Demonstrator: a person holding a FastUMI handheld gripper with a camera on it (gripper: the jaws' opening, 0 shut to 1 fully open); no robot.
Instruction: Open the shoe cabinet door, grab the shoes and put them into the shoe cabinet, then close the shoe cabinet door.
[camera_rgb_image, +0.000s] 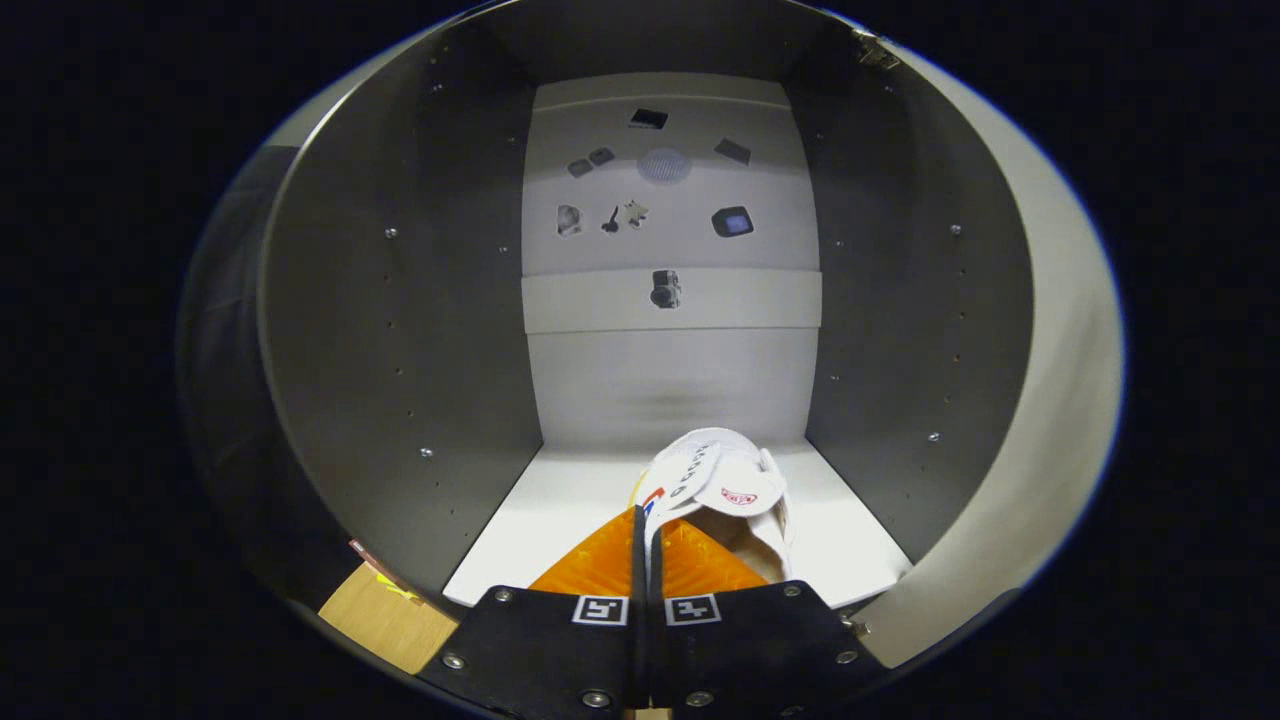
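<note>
Grey-walled shoe cabinet interior (400, 330) takes up the whole scene, door evidently already open since the gripper is reaching into the compartment. Landmark: the cabinet's white bottom shelf (570, 500). Gripper (648, 525) sits over the front edge of that shelf, fingers brought nearly together and clamped on the white fabric sneaker (722, 485), apparently pinching its thin collar edge, which would explain why the gap is so narrow. Held that way the shoe hangs toe-forward, just ahead of the fingers, over the middle of the shelf; can't tell whether the sole is touching the shelf yet. Pale back panel (670, 250) rises behind the shelf, carrying small dark stickers (733, 221), well beyond the shoe. My read: placement step, shoe is in but not yet released; door closing remains.
</note>
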